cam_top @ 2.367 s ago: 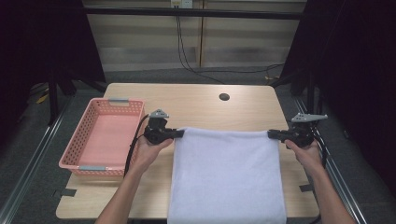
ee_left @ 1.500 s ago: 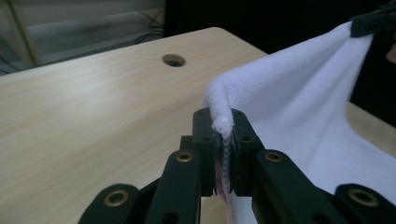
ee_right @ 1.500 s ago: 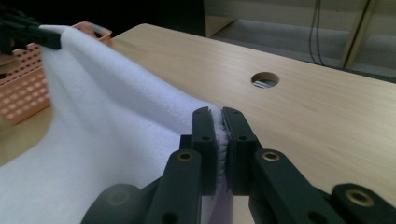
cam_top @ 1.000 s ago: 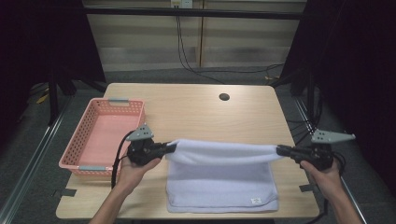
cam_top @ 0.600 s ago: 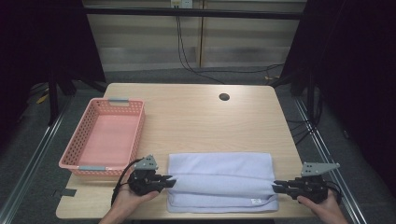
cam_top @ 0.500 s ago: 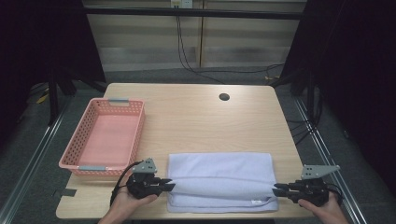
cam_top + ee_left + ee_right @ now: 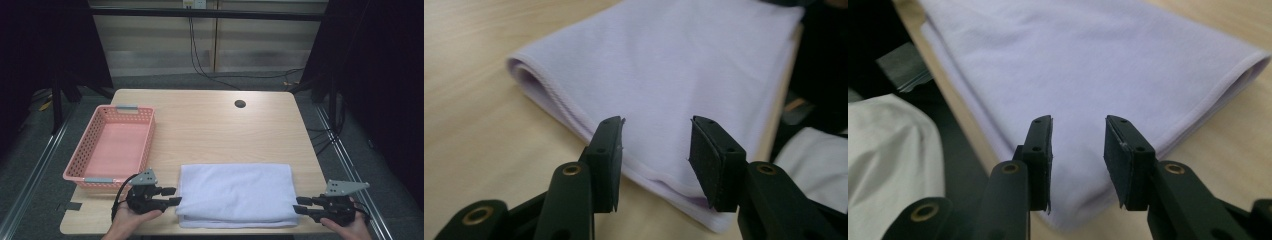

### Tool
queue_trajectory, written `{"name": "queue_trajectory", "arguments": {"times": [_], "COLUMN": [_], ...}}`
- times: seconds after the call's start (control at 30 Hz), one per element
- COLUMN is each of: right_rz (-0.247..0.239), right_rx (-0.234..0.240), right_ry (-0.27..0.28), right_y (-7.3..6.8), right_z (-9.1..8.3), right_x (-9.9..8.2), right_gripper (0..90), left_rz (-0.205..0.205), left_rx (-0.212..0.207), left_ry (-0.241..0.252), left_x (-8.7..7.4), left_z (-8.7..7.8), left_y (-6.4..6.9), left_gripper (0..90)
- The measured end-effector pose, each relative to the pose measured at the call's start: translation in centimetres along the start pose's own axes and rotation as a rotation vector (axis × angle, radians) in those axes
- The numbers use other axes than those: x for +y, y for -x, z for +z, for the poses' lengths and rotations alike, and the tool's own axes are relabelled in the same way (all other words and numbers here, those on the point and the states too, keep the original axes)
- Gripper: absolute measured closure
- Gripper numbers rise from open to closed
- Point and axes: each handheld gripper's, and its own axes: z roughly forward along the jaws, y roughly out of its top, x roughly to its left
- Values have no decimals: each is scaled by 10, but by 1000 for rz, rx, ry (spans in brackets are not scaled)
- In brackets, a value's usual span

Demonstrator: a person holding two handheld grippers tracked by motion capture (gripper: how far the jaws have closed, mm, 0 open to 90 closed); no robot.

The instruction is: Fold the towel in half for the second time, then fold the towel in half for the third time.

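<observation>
Light wooden table (image 7: 210,125), pink basket (image 7: 112,147) at left, folded white towel (image 7: 235,192) near front edge.

A lab-type recording station: a bare wooden table (image 7: 210,125) with a cable hole (image 7: 240,104) stands inside a black metal frame (image 7: 210,12), with dark curtains (image 7: 385,75), loose floor cables (image 7: 235,82) and grey carpet (image 7: 25,165).

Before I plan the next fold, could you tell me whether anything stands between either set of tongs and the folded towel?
Nothing visible does. The left tongs and right tongs sit at the opposite ends of the towel, jaws apart, having just been opening, with only cloth ahead of them. The pink basket stands off to the left.
</observation>
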Motion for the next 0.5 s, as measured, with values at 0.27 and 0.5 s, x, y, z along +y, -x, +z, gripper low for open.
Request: {"name": "queue_trajectory", "arguments": {"times": [0.27,0.5], "right_rz": [33,32], "right_rx": [-48,-86], "right_ry": [-57,-91], "right_y": [13,22], "right_z": [44,77], "right_x": [17,32], "right_gripper": [573,481], "left_rz": [41,25], "left_rx": [44,38], "left_ry": [-73,-108], "left_x": [26,29], "left_z": [44,64], "left_y": [-18,-17], "left_gripper": [585,515]}}
